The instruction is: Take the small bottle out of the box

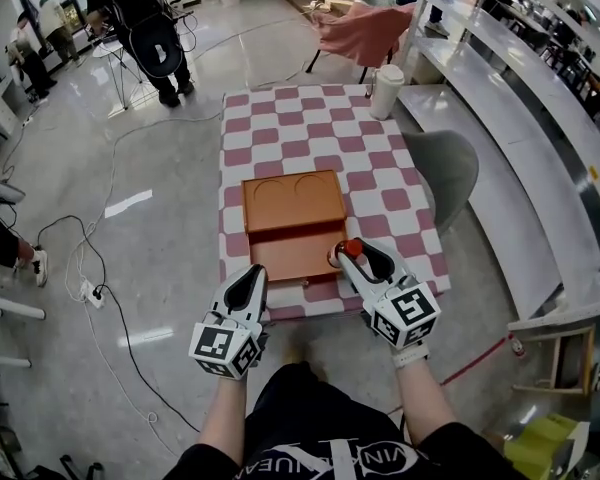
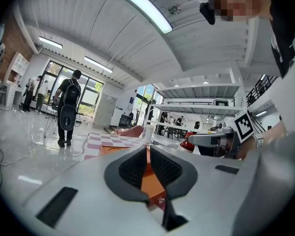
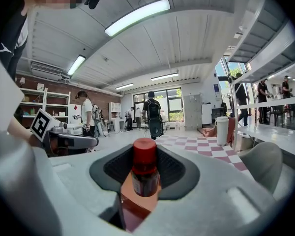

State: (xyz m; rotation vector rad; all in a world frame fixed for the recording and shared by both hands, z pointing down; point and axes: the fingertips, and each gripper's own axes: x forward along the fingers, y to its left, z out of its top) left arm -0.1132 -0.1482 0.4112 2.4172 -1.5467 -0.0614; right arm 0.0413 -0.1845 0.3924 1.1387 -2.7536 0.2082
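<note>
An orange box (image 1: 295, 208) lies open on the pink-and-white checked table (image 1: 280, 118), its lid part toward the far side. My right gripper (image 1: 355, 251) hovers over the box's near right corner, shut on a small dark bottle with a red cap (image 1: 352, 249). In the right gripper view the bottle (image 3: 145, 173) stands upright between the black pads (image 3: 173, 168), above the orange box (image 3: 135, 200). My left gripper (image 1: 252, 276) hangs at the table's near edge, left of the box, jaws together and holding nothing. In the left gripper view the box (image 2: 150, 183) shows past the tips.
A white cylinder (image 1: 386, 91) stands at the table's far right corner. A grey chair (image 1: 445, 173) sits to the right of the table, with white shelving (image 1: 520, 98) beyond. Cables (image 1: 100, 288) trail over the floor at left. People (image 1: 145, 28) stand far back left.
</note>
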